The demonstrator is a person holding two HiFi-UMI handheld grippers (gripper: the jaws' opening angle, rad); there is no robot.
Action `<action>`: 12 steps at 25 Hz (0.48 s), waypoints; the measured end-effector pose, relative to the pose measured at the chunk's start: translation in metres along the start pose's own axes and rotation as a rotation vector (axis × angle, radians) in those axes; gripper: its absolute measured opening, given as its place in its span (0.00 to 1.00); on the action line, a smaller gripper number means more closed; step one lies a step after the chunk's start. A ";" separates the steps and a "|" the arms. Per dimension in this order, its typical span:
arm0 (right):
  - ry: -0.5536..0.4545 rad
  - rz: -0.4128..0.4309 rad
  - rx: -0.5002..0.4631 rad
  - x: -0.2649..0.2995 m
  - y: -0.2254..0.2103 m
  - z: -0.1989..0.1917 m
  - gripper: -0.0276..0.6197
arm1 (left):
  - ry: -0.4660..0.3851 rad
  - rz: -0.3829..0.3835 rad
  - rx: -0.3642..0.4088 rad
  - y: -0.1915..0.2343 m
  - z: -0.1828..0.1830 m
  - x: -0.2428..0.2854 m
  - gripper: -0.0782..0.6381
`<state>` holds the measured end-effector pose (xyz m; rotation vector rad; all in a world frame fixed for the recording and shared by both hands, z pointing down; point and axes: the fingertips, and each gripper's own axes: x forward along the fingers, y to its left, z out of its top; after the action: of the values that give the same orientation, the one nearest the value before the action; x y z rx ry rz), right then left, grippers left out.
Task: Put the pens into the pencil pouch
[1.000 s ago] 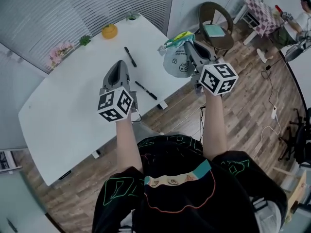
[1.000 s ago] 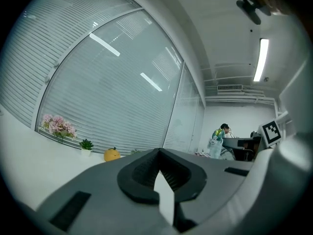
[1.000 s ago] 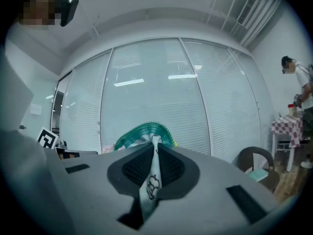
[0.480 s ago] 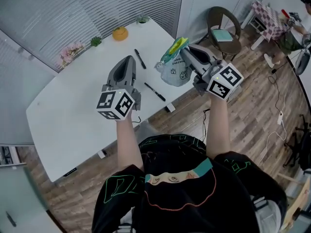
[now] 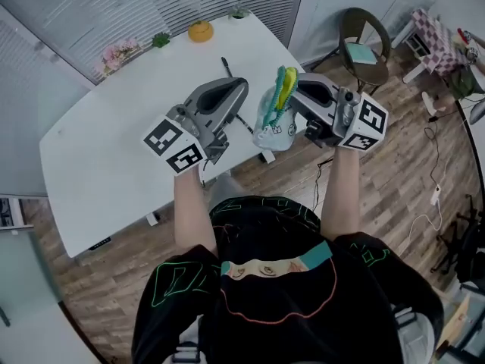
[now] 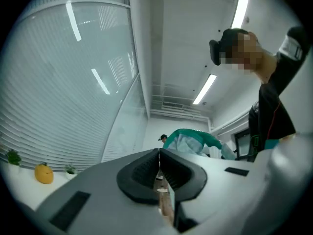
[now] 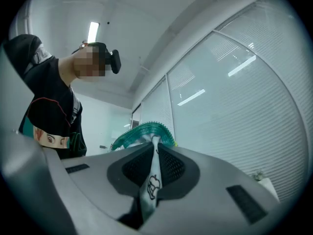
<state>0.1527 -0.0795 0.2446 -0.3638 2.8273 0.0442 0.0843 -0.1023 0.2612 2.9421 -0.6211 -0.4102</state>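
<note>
1. Pens are not packed yet, by my reading. One black pen [image 5: 225, 67] lies loose on the white table [image 5: 98, 165], and a second pen [image 5: 245, 124] shows on the table in the gap between the two tools. The step in hand looks like holding the pencil pouch [image 5: 274, 116] up so that it can be opened.
2. At the left of the head view, the left gripper [image 5: 241, 88] hangs over the table's near edge and points toward the pouch. In its own view [image 6: 159, 153] the jaws are pressed together with nothing between them.
3. In the middle, the pouch hangs in the air clear of the table, with its teal and yellow zip edge uppermost. It sits just beyond the left gripper's tips [image 6: 195, 141], and I cannot tell whether the two touch. Both pens lie below it on the table, well apart from either pair of jaws.
4. At the right, the right gripper [image 5: 301, 89] is clamped on the pouch. Its own view [image 7: 155, 153] shows the printed fabric [image 7: 152, 180] pinched flat between the pads, with the teal edge fanning out past the tips.
5. Next, I judge that the left gripper must part its jaws and take the far side of the zip edge to spread the mouth. Whether the zip is already undone does not show. Held on one side only, the limp fabric would likely sag shut against a pen.
</note>
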 end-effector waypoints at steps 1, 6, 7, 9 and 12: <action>-0.003 0.032 0.003 0.001 0.006 -0.001 0.08 | -0.001 -0.052 -0.021 -0.008 0.000 -0.001 0.13; 0.012 0.146 0.009 0.004 0.025 -0.010 0.08 | 0.020 -0.224 -0.077 -0.034 -0.003 -0.007 0.26; 0.018 0.161 0.010 0.005 0.027 -0.012 0.08 | 0.019 -0.254 -0.090 -0.039 -0.003 -0.008 0.28; 0.030 0.187 0.011 0.007 0.030 -0.015 0.08 | 0.017 -0.304 -0.113 -0.048 -0.003 -0.011 0.31; 0.044 0.228 0.012 0.008 0.037 -0.020 0.08 | 0.027 -0.340 -0.123 -0.055 -0.004 -0.015 0.32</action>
<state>0.1302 -0.0473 0.2610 -0.0385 2.8977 0.0671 0.0933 -0.0459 0.2597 2.9267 -0.0836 -0.4191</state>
